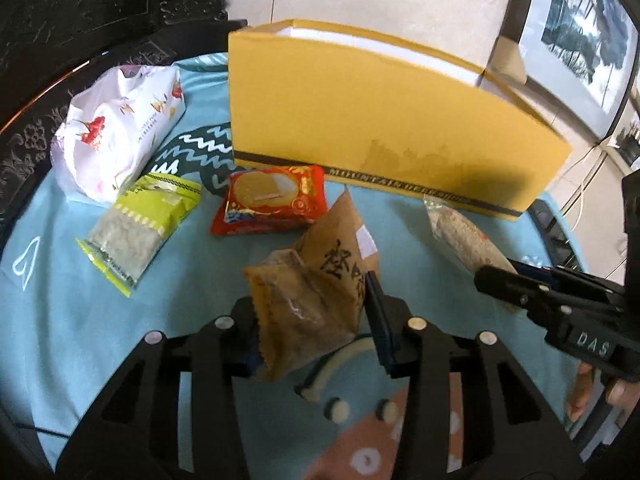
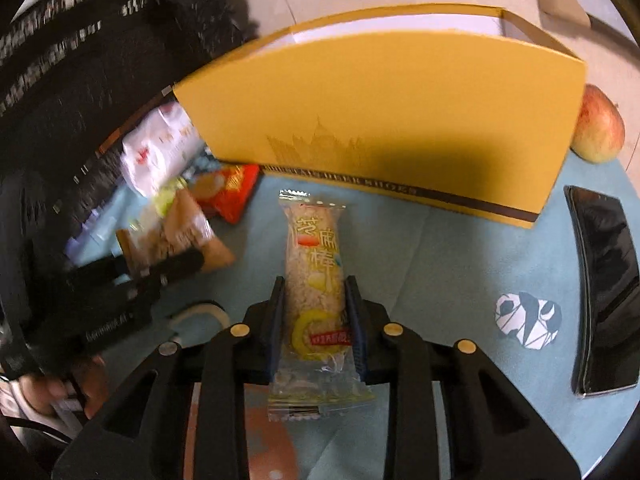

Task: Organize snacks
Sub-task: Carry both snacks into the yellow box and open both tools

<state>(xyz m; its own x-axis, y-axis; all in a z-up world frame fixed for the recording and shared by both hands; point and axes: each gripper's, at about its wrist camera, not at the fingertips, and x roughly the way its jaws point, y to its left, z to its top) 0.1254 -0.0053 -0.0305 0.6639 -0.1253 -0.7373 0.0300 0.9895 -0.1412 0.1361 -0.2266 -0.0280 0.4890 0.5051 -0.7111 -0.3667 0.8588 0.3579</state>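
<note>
Left gripper [image 1: 316, 312] clamps a brown paper snack packet [image 1: 316, 284], held above the blue-clothed desk [image 1: 60, 320]. Right gripper [image 2: 314, 312] grips a clear-wrapped sesame bar [image 2: 316, 280] lengthwise between its pads. Open yellow box [image 1: 380, 128] stands just behind. Red packet [image 1: 276, 200], green packet [image 1: 140, 224] and white bag [image 1: 120, 128] lie left.

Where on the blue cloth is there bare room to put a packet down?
Bare cloth lies between the yellow cardboard box, the black phone and the panda print. Crowded to the left: red packet, green packet and white bag lie close together.
</note>
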